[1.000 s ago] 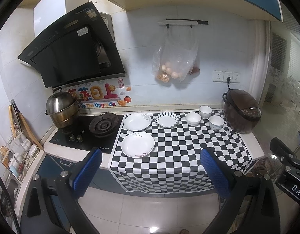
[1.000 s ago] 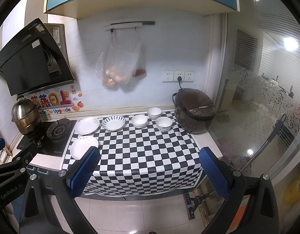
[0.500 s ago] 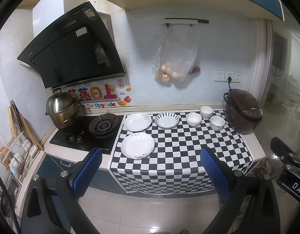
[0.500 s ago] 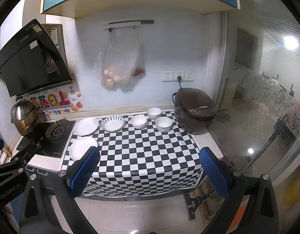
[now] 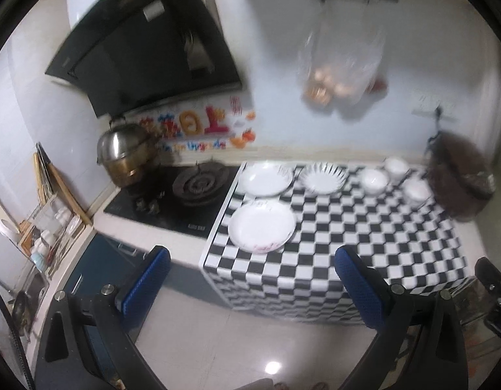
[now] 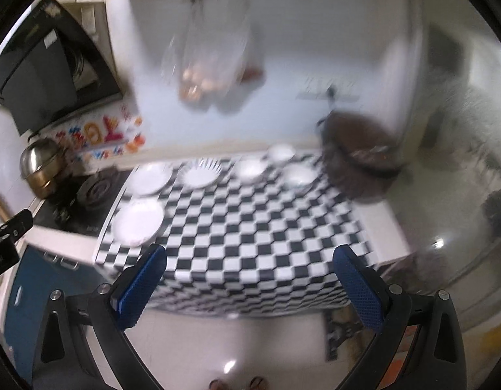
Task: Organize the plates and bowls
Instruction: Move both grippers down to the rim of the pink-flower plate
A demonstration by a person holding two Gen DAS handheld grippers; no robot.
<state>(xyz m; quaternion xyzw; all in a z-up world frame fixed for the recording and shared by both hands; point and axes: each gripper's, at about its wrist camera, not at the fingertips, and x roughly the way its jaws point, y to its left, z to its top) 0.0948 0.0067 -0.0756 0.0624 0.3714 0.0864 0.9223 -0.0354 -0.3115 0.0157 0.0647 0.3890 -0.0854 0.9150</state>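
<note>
Nothing is seen stacked yet: three plates, the nearest plate [image 5: 262,226] just ahead of the left gripper [image 5: 250,287], and three bowls [image 6: 250,169] well beyond the right gripper [image 6: 249,284], lie apart. Both claws are held wide, empty.

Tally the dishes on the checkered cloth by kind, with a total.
Plates: 3: near plate, back-left plate, patterned plate.
Bowls: 3: left bowl, back bowl, right bowl.
Total: 6
</note>
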